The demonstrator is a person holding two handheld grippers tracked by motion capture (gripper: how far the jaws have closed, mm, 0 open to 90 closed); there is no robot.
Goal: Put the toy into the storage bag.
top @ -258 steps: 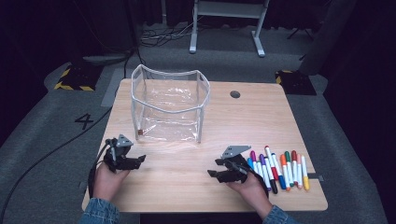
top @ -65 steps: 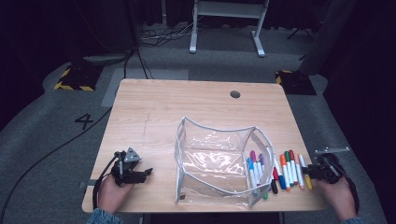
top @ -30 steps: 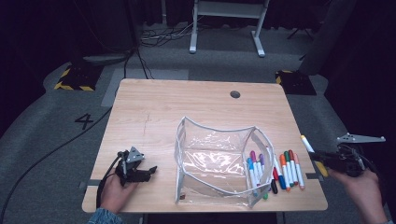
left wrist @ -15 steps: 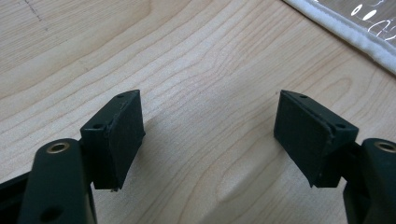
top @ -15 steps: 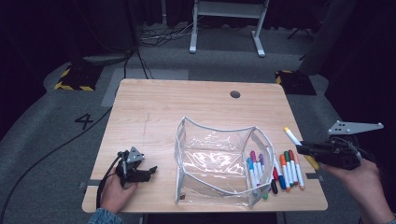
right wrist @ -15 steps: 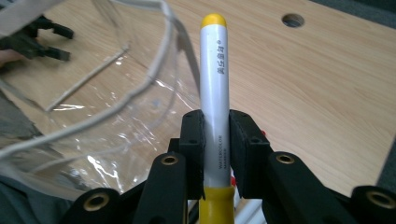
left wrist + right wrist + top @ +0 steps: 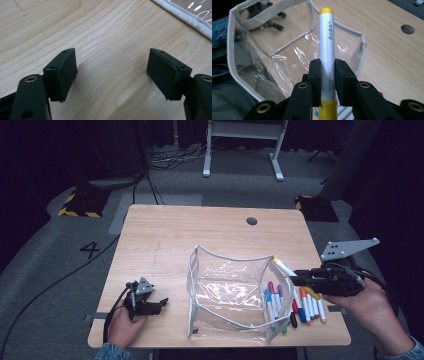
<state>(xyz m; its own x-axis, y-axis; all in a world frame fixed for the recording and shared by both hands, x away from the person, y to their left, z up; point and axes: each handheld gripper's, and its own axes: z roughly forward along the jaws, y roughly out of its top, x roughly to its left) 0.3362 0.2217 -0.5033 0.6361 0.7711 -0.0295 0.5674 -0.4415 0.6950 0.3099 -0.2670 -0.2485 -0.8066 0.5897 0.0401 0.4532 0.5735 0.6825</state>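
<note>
A clear plastic pouch [image 7: 227, 292] with white trim stands open on the wooden table [image 7: 200, 235]. Against its right side lies a row of several coloured markers [image 7: 306, 306], some of them seen through the clear wall. My right gripper [image 7: 294, 280] hovers above that row, shut on a white marker with yellow ends [image 7: 284, 267] whose tip points over the pouch's right rim. In the right gripper view the marker [image 7: 326, 47] stands upright between the pads [image 7: 315, 72], with the pouch mouth [image 7: 274, 47] behind it. My left gripper [image 7: 161, 304] rests open on the table left of the pouch, its jaws wide apart over bare wood [image 7: 112, 67].
A round cable hole [image 7: 251, 221] sits near the table's far edge. The far half of the tabletop is bare wood. A grey metal stand [image 7: 242, 145] and cables lie on the floor beyond the table.
My right gripper has risen and moved left toward the pouch, carrying the yellow marker. The left gripper has stayed where it was.
</note>
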